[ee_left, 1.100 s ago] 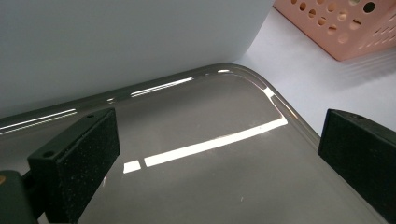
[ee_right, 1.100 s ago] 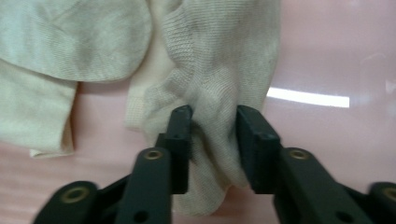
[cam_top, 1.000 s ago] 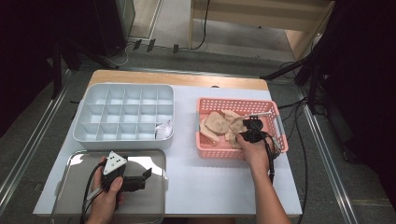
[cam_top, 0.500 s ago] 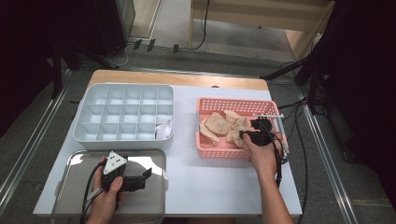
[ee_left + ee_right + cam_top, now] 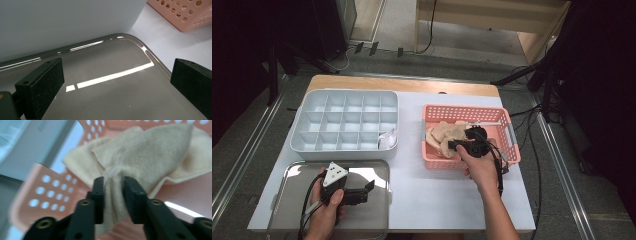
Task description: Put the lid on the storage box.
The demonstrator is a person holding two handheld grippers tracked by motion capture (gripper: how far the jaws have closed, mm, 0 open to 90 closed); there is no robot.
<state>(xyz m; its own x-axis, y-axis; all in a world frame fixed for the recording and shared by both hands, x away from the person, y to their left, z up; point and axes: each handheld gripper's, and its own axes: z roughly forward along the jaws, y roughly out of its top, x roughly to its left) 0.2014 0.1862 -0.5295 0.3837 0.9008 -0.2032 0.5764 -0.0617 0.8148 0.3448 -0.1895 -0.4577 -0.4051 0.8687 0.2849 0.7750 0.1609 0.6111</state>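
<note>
Right hand-held gripper (image 5: 113,187) has its jaws pinched on a fold of the beige cloth (image 5: 150,157), which lies inside the pink basket (image 5: 507,127) on the bench (image 5: 437,195); left hand-held gripper (image 5: 117,82) hangs over the steel tray (image 5: 105,62), jaws spread wide, holding nothing.

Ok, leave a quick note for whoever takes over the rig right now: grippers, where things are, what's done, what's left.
Right gripper: shut on a fold of the beige cloth, inside the pink basket.
Left gripper: open, holding nothing, over the metal tray.
Divided white box: something pale lies in its near right compartment; I cannot tell what.
Done: cloth gripped.
Left: lift it out of the basket, probably toward the tray or box.
</note>
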